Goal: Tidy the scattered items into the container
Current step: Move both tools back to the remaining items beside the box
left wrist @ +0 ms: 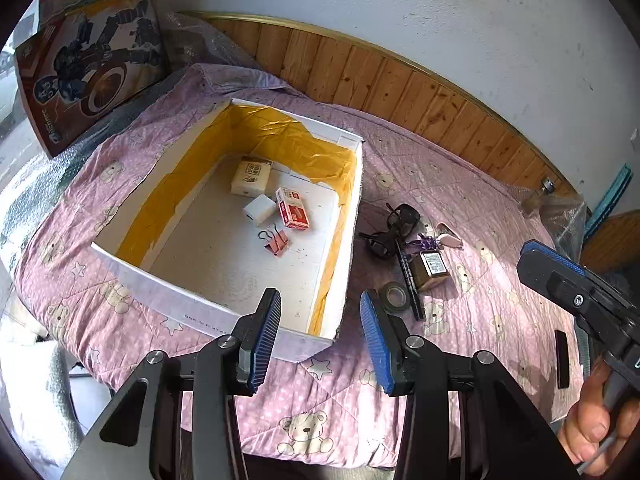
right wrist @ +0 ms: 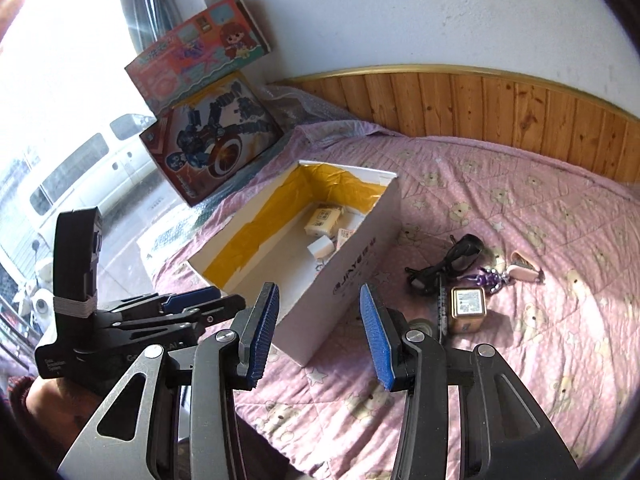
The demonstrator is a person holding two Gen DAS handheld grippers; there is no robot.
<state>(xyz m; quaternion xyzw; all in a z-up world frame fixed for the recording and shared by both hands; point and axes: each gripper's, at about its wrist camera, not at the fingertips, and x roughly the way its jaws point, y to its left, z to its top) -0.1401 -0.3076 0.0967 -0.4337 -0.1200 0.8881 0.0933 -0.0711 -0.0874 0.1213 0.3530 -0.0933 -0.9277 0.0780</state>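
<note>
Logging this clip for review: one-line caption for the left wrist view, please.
Open left tool hovers over the partly filled white box; sunglasses, tape roll and small tin wait on the pink quilt.

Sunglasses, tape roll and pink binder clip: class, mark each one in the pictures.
Sunglasses (left wrist: 394, 229): left wrist view, on the dark frame.
Tape roll (left wrist: 394, 295): left wrist view, on the roll's ring.
Pink binder clip (left wrist: 278, 243): left wrist view, on the pink body, inside the box.

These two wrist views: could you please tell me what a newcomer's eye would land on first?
The white box with bright yellow lining sits mid-bed on the pink bear-print quilt, already holding a red-and-white staples box, a white charger and a pink binder clip. Just right of it lies a dark clutter: sunglasses, a gold tin and a tape roll. Both claws hang open and empty.
</note>
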